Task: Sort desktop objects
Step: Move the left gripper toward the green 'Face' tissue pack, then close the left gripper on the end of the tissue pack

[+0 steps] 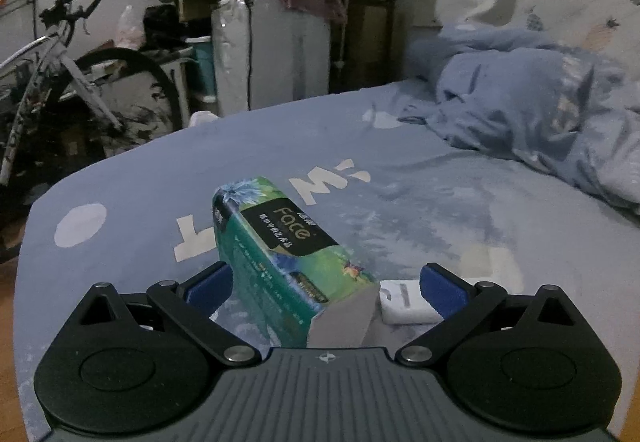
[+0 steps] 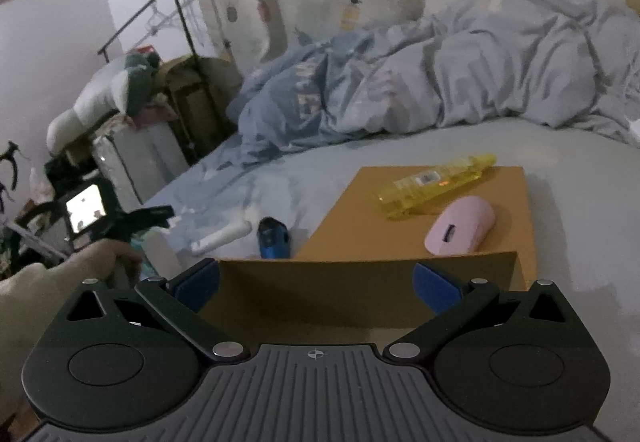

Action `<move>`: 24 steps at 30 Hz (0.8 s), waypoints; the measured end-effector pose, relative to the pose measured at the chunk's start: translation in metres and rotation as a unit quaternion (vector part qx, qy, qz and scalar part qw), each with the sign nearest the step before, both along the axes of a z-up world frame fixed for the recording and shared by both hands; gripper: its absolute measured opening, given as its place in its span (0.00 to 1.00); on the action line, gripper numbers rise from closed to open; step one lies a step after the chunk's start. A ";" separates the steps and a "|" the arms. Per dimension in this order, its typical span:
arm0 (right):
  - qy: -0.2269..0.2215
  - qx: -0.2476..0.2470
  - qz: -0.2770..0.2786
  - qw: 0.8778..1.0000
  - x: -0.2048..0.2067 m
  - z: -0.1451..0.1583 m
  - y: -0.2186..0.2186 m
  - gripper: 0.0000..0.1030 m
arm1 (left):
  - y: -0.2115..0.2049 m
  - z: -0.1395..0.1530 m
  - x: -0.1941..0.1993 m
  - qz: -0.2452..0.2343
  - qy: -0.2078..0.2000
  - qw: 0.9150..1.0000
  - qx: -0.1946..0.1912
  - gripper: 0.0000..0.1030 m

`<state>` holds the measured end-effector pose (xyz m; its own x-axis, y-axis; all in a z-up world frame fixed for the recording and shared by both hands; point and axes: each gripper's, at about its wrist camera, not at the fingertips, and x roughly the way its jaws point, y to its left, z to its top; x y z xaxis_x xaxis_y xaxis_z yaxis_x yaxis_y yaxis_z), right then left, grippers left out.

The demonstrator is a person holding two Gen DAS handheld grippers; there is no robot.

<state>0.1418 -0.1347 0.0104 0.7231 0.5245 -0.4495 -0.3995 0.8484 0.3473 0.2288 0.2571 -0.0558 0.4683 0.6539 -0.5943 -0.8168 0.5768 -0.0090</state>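
Observation:
In the left wrist view a green "Face" tissue pack [image 1: 280,254] lies on the blue bedsheet [image 1: 460,209]. My left gripper [image 1: 324,282] is open with its blue pads on either side of the pack's near end, not touching it. A small white box [image 1: 404,302] lies by the right pad. In the right wrist view my right gripper [image 2: 316,286] is open and empty over the near edge of a brown cardboard sheet [image 2: 400,242]. On the sheet lie a yellow bottle [image 2: 436,181] and a pink mouse [image 2: 460,226]. A blue object [image 2: 274,238] and a white roll [image 2: 224,236] lie left of it.
A crumpled blue quilt [image 1: 540,113] fills the back of the bed and shows in the right wrist view [image 2: 420,73]. A bicycle [image 1: 72,81], wrapped boxes [image 1: 272,53] and a clothes rack [image 2: 160,13] stand beyond the bed's left edge. The other hand with its gripper [image 2: 100,217] shows at left.

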 end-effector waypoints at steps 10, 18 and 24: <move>0.018 0.046 0.012 0.999 0.022 -0.025 -0.004 1.00 | 0.002 -0.022 0.017 0.056 0.027 0.998 0.006 0.94; 0.048 0.043 0.002 0.998 0.034 -0.050 -0.002 1.00 | -0.007 -0.035 0.024 0.069 0.060 0.994 0.054 0.84; 0.048 0.044 0.007 0.998 0.033 -0.052 0.002 1.00 | 0.001 -0.044 0.024 0.078 0.080 0.992 0.054 0.74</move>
<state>0.1744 -0.1326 -0.0417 0.6716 0.5741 -0.4684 -0.3717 0.8079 0.4572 0.2530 0.2582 -0.0995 0.2620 0.7749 -0.5753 -0.8817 0.4345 0.1838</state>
